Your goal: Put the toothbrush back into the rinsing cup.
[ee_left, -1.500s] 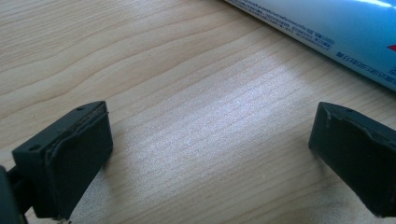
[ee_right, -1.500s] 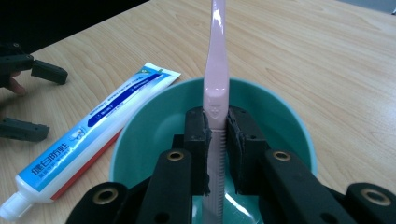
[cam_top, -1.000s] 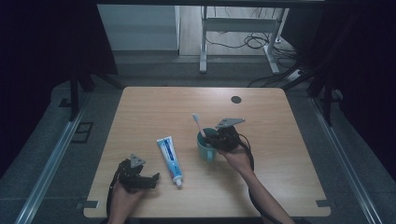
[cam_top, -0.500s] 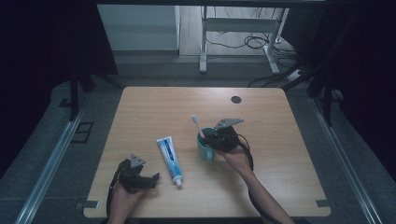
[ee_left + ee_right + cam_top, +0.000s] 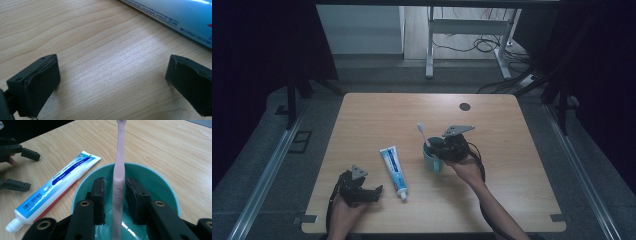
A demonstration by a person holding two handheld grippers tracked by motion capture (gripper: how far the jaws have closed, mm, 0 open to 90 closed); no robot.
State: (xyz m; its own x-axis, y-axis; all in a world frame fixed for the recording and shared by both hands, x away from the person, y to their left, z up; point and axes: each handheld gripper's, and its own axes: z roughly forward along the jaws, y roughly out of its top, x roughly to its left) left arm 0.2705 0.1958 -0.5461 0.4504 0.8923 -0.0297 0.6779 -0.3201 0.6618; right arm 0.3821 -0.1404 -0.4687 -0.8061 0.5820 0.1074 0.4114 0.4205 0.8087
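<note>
while my right tool [image 5: 115, 200] hangs over the teal cup [image 5: 160, 182], its jaws have just been opening, and the pink toothbrush [image 5: 118, 170] stands between them with a sliver of space on each side, so the pads no longer pinch it. i judge this as the release step: the toothbrush is set handle down in the cup, head leaning out past the rim on the side away from me. from the high view the cup [image 5: 430, 161] sits near the middle of the table [image 5: 512, 120], and the toothpaste tube [image 5: 393, 165] lies flat just to the cup's left, cap end toward me.

next, i'd say, the right tool should spread a little more and lift straight up, so a pad does not drag the handle and tip the cup.

my left tool [image 5: 362, 190] rests low on the table well left of the cup, jaws spread wide and empty, the tube's edge just beyond them.
</note>
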